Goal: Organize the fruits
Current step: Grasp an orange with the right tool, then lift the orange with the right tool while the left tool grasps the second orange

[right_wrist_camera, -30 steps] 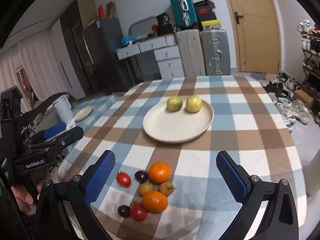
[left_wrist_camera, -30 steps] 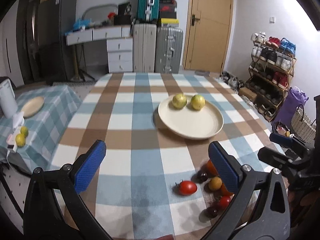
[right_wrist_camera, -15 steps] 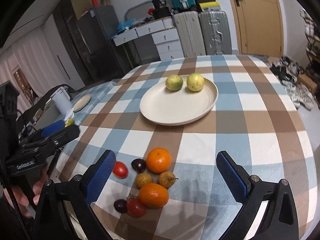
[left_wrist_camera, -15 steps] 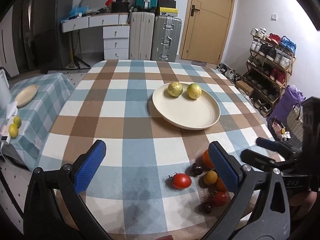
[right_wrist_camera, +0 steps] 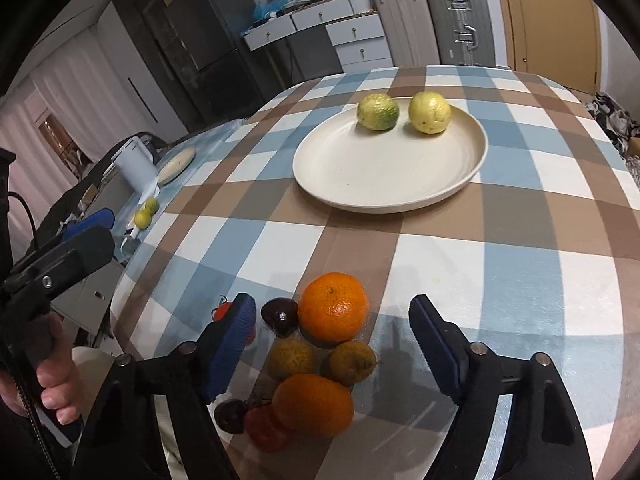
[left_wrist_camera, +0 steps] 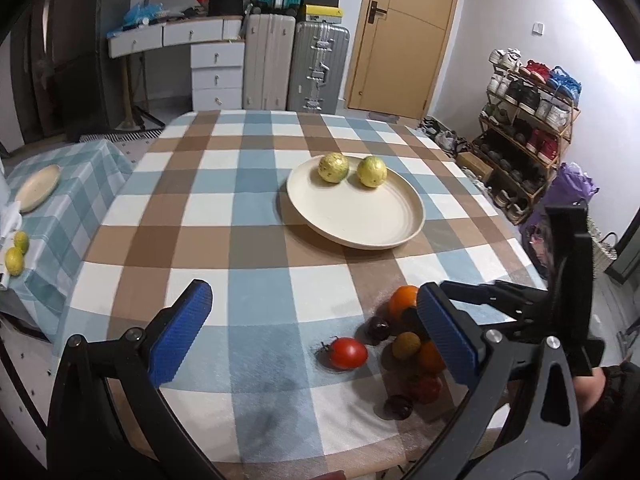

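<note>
A cream plate (right_wrist_camera: 384,168) on the checked tablecloth holds two yellow-green round fruits (right_wrist_camera: 378,112) at its far rim. Near the table's front edge lies a pile: two oranges (right_wrist_camera: 334,306), a dark plum (right_wrist_camera: 280,316), two small yellow-brown fruits (right_wrist_camera: 290,358) and red tomatoes (right_wrist_camera: 266,424). My right gripper (right_wrist_camera: 332,316) hangs just over the pile, jaws closing. The far orange sits between the pads, and they do not touch it. My left gripper (left_wrist_camera: 312,296) is open and empty, left of the pile, near a red tomato (left_wrist_camera: 347,353). The plate (left_wrist_camera: 356,216) lies beyond.
A low side table (left_wrist_camera: 60,216) at the left carries a small plate and two lemons. Suitcases, drawers and a door stand behind the table. A shoe rack (left_wrist_camera: 528,112) lines the right wall. A hand (right_wrist_camera: 52,380) holds the left gripper's handle.
My right gripper has sunk toward the fruit pile and its jaws have narrowed around the far orange. The left gripper has barely moved, tilting slightly downward.
</note>
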Tool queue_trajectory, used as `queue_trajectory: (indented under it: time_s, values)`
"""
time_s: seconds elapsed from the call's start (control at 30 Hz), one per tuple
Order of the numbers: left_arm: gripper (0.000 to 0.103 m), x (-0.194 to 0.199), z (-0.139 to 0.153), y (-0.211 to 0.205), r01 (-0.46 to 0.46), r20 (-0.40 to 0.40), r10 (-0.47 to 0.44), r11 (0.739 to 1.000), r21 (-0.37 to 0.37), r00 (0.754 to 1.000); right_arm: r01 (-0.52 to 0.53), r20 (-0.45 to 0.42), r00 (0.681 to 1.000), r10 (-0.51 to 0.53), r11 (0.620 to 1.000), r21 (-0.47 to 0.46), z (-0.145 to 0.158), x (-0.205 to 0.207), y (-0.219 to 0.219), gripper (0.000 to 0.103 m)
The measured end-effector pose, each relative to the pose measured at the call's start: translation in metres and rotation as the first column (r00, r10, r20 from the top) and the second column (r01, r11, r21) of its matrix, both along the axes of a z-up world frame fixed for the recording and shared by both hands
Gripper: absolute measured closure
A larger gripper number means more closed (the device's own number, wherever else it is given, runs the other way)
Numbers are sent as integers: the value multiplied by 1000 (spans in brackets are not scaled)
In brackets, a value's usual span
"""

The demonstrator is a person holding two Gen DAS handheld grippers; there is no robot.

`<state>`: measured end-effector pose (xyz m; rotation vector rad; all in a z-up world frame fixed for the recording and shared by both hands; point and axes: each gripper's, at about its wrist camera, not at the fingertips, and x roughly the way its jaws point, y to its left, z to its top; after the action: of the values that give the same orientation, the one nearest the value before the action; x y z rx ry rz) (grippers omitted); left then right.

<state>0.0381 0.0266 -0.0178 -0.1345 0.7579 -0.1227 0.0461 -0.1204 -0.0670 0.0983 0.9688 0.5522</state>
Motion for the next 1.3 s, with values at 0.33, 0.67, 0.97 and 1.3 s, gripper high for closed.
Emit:
queue_trajectory:
  time_s: [0.33,0.67,0.97,1.3]
  values:
    - [1,4,-4,2,-1,-25,1,1000,-12,1000,-17,-63,998,19,999,39,-16,16,6,43]
    - [1,5,-8,1,-8,-34,7,1000,-20,999,53,-161,986,-31,989,136,-23,25,-11,61]
    - [1,2,-17,-17,76,-49,-78,996,-46,996,119,-103,990,-98,970,213,4,25,-36,62]
    - [1,-15,-32,-105,290,-25,-289,945,150,957,236,-17,970,-242,929,286,50,11,-101,61]
